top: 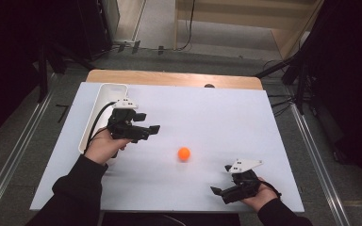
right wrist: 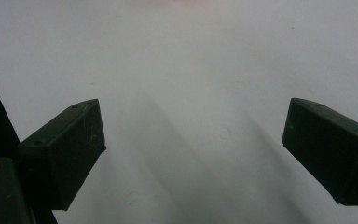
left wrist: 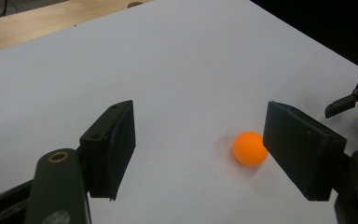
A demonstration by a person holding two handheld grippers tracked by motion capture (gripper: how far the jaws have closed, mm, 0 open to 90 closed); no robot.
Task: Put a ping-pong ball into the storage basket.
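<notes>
An orange ball (top: 184,153) lies on the white sheet (top: 207,117) near the middle of the table. My left gripper (top: 150,122) hovers to the ball's left, pointing right, open with nothing between its jaws. In the left gripper view the ball (left wrist: 249,148) sits on the sheet beyond the left gripper (left wrist: 200,114), close to the right-hand jaw and apart from it. My right gripper (top: 220,179) rests low near the front right edge, pointing left, open and empty. In the right gripper view the right gripper (right wrist: 193,109) has its jaws wide apart over bare sheet (right wrist: 191,56).
A long white tray (top: 104,94) lies along the sheet's left edge, just behind my left hand. A wooden table edge (top: 169,77) runs along the back. The right gripper's tip (left wrist: 354,98) shows far right in the left gripper view.
</notes>
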